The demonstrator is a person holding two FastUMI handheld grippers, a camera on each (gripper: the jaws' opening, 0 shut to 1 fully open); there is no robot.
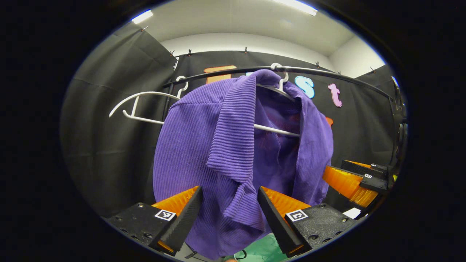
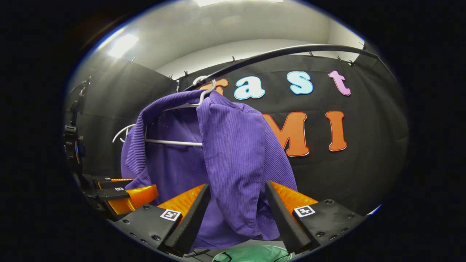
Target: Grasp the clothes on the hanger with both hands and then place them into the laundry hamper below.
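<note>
1. The clothes are one purple ribbed-knit garment (image 1: 189,145), draped on a white hanger (image 1: 276,130) whose hook sits over a black rail (image 1: 225,74). In the left gripper view the front is open: one front panel is folded over the hanger's shoulder and hangs down in a long strip, and the hanger's crossbar shows across the darker inside of the garment.
2. In the right gripper view the same garment (image 2: 236,153) hangs from the hanger (image 2: 171,142) with a wide front flap falling forward and the inner back visible to its left.
3. A second white hanger (image 1: 138,105), bare, hangs on the rail just beside the garment.
4. Below the hem a green hamper (image 2: 255,254) shows at the lower edge of the right gripper view; the garment is above it, not in it.
5. The left gripper (image 1: 229,211) has its orange-and-black fingers spread wide. The hanging strip of fabric falls between them; whether either finger touches it cannot be told.
6. The right gripper (image 2: 236,211) is likewise spread wide, with the lower part of the front flap between its fingers and not clamped.
7. Each gripper appears at the side of the other's view, near the garment's edge.
8. Small square black-and-white markers sit on each gripper's finger bases; no readable brand or text on the garment.
</note>
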